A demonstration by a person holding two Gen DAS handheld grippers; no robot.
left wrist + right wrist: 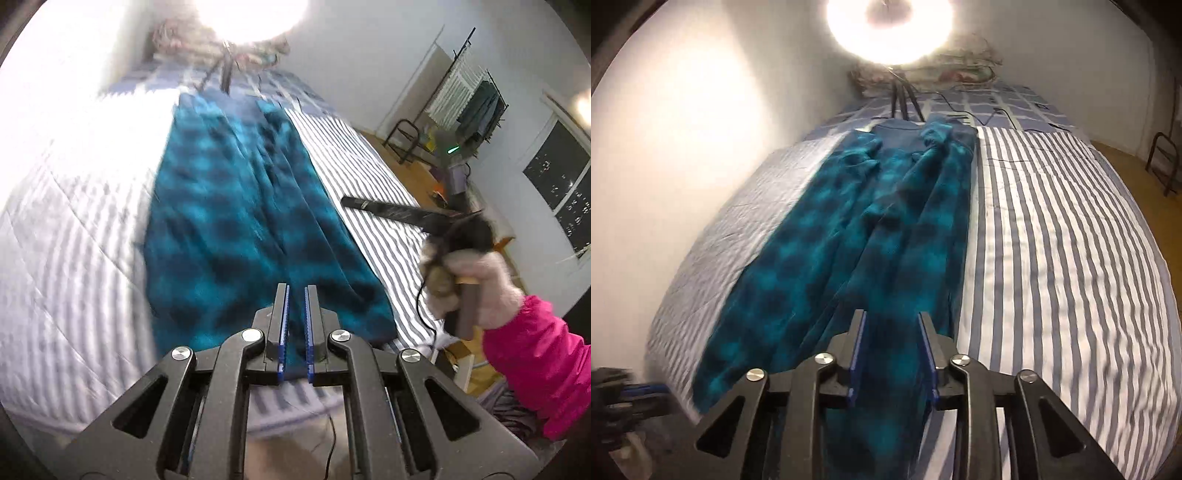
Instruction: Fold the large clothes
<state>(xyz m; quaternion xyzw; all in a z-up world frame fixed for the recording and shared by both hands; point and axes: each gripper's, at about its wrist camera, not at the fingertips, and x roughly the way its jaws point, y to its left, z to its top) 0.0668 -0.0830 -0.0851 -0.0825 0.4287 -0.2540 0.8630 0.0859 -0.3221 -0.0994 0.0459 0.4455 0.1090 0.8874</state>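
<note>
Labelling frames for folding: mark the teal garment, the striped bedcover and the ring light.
teal garment (886, 206): right wrist view, middle of the cloth.
striped bedcover (1052, 240): right wrist view, bare right side.
ring light (890, 26): right wrist view, glowing centre.

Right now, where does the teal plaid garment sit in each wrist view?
Left wrist: teal plaid garment runs up the centre of the picture, ahead of the left gripper.
Right wrist: centre-left, reaching the right gripper.
Shared landmark: striped bedcover.

One teal plaid garment, one striped bed, one ring lamp, two hand-held grippers
</note>
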